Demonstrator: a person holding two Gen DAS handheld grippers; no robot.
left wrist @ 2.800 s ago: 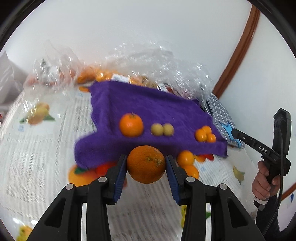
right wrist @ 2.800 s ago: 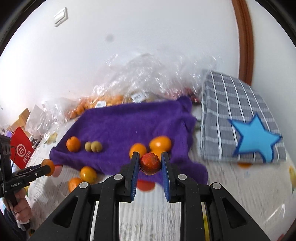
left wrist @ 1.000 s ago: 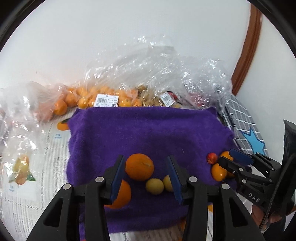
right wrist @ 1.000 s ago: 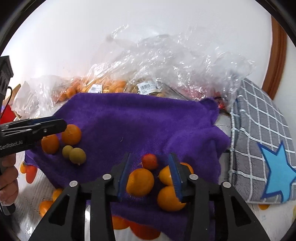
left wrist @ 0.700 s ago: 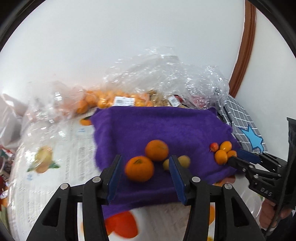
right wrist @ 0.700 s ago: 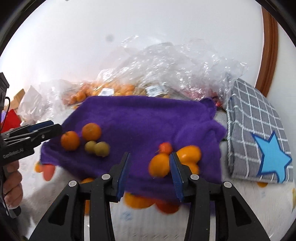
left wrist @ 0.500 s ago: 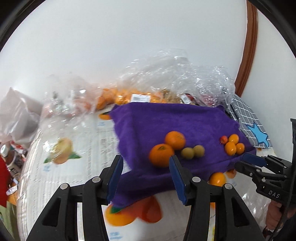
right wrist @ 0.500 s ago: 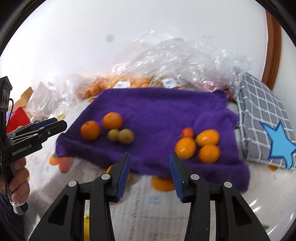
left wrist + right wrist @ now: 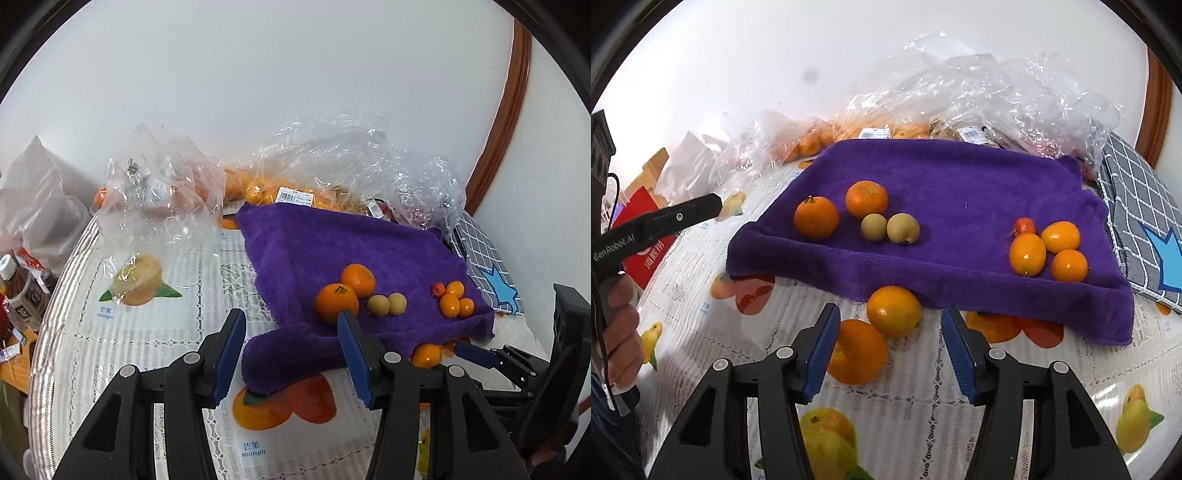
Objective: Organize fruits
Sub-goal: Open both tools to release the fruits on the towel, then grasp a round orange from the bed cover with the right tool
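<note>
A purple towel [image 9: 945,184] lies on the table and also shows in the left wrist view [image 9: 332,243]. On it lie two oranges [image 9: 816,217], two small greenish fruits [image 9: 889,228], and to the right three kumquats [image 9: 1027,254] with a small red fruit [image 9: 1024,225]. Two loose oranges [image 9: 894,311] [image 9: 856,351] lie on the tablecloth in front of the towel. My right gripper [image 9: 891,350] is open and empty, just short of these two. My left gripper [image 9: 291,354] is open and empty, before the towel's front left corner.
Clear plastic bags of fruit [image 9: 960,92] are piled behind the towel against the wall. A grey checked cloth with a blue star [image 9: 1145,221] lies to the right. Bottles [image 9: 22,295] stand at the left table edge. The tablecloth [image 9: 147,332] has printed fruit pictures.
Both grippers let go of their fruit, the orange and the small red fruit, onto the towel, then drew back toward the table's front. The left one swung leftward.
</note>
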